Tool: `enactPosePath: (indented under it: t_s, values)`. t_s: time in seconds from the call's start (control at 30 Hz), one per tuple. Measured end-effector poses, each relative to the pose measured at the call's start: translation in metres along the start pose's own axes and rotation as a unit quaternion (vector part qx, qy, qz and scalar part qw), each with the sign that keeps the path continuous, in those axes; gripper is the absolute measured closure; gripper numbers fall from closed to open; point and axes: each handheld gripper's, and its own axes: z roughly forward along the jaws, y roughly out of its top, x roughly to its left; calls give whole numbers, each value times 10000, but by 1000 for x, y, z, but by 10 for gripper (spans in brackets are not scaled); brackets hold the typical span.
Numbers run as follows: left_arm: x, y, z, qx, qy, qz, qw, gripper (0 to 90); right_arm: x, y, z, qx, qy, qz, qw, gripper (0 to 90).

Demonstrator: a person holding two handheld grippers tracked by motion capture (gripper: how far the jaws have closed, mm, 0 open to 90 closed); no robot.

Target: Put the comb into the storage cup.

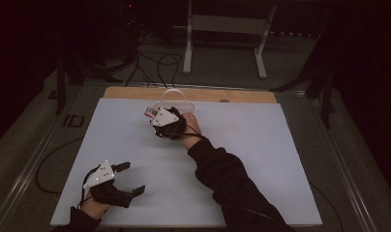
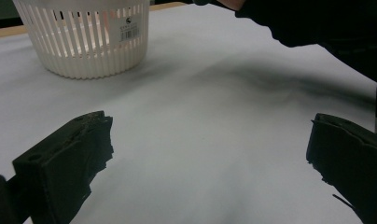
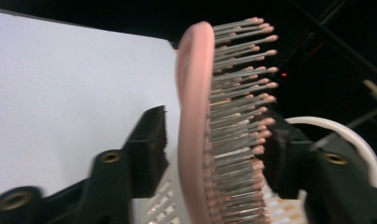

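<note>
Over the white slotted plastic basket [image 1: 176, 101] at twelve o'clock, the right gripper [image 3: 210, 154] has loosened around the pink bristled hairbrush [image 3: 214, 116]; next likely withdrawing upward, while the left gripper [image 1: 128, 179] rests released.

baskets: 1, white slatted basket [image 1: 176, 104] | hairbrushes: 1, pink hairbrush [image 3: 200, 126] at the basket | grippers: 2, right gripper [image 1: 157, 116] at the basket, left gripper [image 1: 130, 179] well apart from it
</note>
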Motion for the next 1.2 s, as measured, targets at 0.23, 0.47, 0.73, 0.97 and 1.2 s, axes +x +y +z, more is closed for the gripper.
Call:
enactPosePath:
  t_s: [0.23,0.47,0.73,0.97,1.2]
  values:
    - [0,0,0,15,-7,4,10000,0,3,5,-3,10,-22,160,9999,122]
    - [0,-1,1,11,-10,-17,10000,0,0,5,-6,-56,35,368,9993,85]
    - [-1,-1,1,12,4,8,10000,0,-3,6,-9,-29,126,429,9990,84]
    - [-1,-1,1,26,4,41,10000,0,-9,5,-12,-26,221,641,9977,84]
    - [-1,-1,2,21,41,23,10000,0,-18,3,-15,62,242,937,9953,85]
